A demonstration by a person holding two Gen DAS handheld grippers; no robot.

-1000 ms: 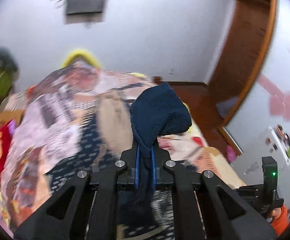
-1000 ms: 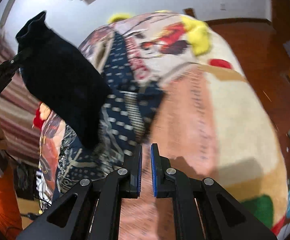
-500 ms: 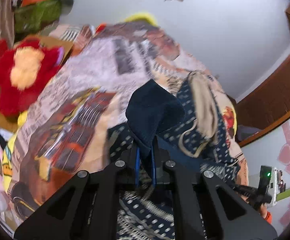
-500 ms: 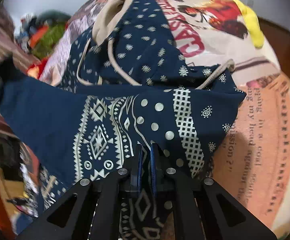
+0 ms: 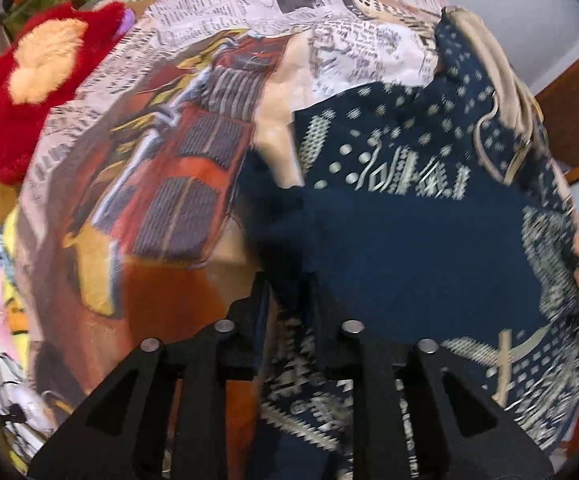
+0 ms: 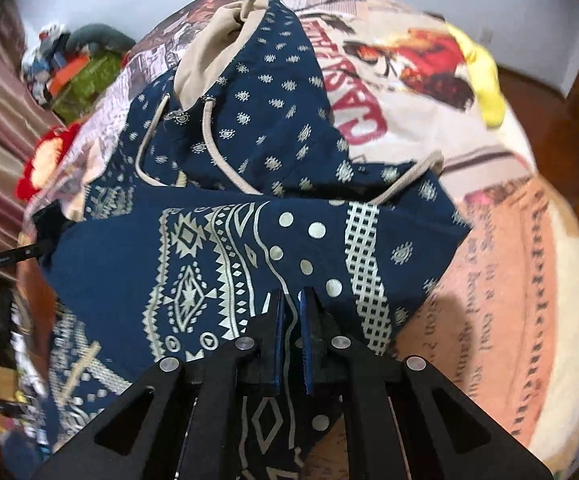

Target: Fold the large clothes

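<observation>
A navy hoodie (image 6: 249,184) with cream patterns, beige hood lining and drawstrings lies on the printed bedspread (image 6: 501,264). It also shows in the left wrist view (image 5: 417,216). A sleeve is laid across its body. My left gripper (image 5: 287,292) is shut on the dark sleeve end at the hoodie's left edge; it also shows at the left of the right wrist view (image 6: 41,240). My right gripper (image 6: 290,308) is nearly closed, with patterned hoodie cloth between its blue pads.
A red and yellow plush toy (image 5: 29,80) lies left of the bed. A yellow pillow (image 6: 485,76) is at the bed's far end. Clutter with a green item (image 6: 85,76) sits at the far left. Wooden floor (image 6: 529,84) lies beyond.
My left gripper has carried the sleeve down from the air and across the hoodie's body. My right gripper has come down onto the hoodie cloth and stays there.
</observation>
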